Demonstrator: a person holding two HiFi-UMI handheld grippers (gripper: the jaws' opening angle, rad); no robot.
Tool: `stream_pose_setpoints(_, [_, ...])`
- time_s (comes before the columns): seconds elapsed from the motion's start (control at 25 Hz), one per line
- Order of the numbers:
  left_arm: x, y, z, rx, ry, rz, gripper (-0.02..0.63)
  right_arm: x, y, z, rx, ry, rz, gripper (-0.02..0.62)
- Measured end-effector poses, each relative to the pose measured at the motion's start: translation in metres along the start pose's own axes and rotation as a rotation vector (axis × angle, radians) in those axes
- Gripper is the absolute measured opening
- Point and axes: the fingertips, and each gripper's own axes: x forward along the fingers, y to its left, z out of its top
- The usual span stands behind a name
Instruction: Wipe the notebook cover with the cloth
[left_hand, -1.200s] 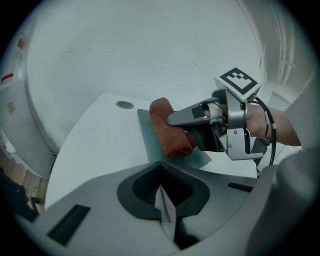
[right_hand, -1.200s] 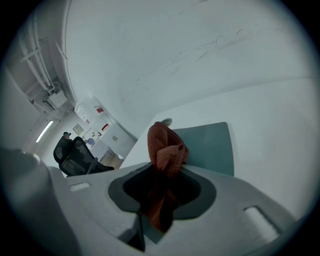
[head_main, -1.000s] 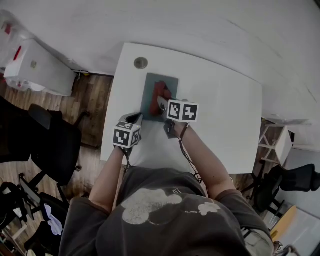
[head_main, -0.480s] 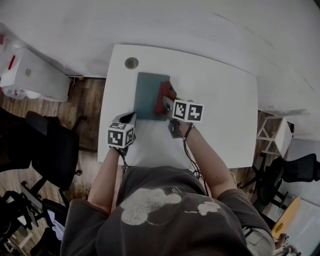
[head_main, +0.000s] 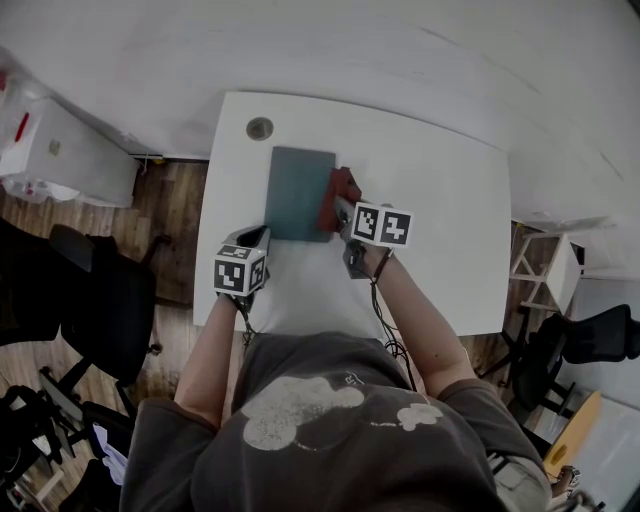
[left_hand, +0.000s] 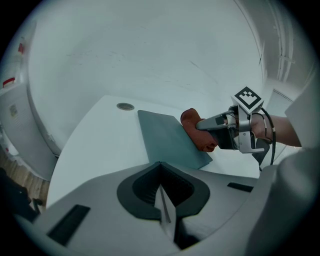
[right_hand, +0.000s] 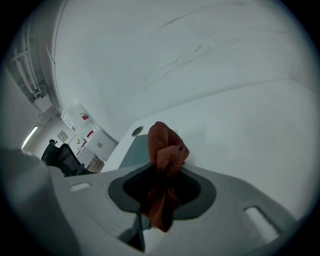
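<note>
Notebook (head_main: 300, 193) lies flat at the worktop's (head_main: 450, 220) far left; the red cloth (head_main: 341, 188), on its cover a second ago, has slid to its right edge; the right gripper (head_main: 343, 208) reaches forward, fingers clenched on the cloth; the left gripper (head_main: 258, 238) hovers by the notebook's near-left corner, fingers pressed together, empty.

Office-like room: white desk (head_main: 440, 200) with round cable grommet (head_main: 260, 128), black swivel chairs (head_main: 95, 300) on wooden floor (head_main: 180, 200), white shelf unit (head_main: 548, 282) beside.
</note>
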Motion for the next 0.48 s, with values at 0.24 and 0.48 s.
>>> stream_pose_setpoints(0.24, [-0.001,-0.001,0.001,0.013,0.002,-0.001,0.0,-0.009,0.019,0.003,-0.024,0.01,0.014,0.107])
stream_pose_setpoints(0.48, [-0.007,-0.005,0.002,0.025,0.001,-0.003,0.0,-0.007,0.075,0.0,-0.053,0.007,0.138,0.106])
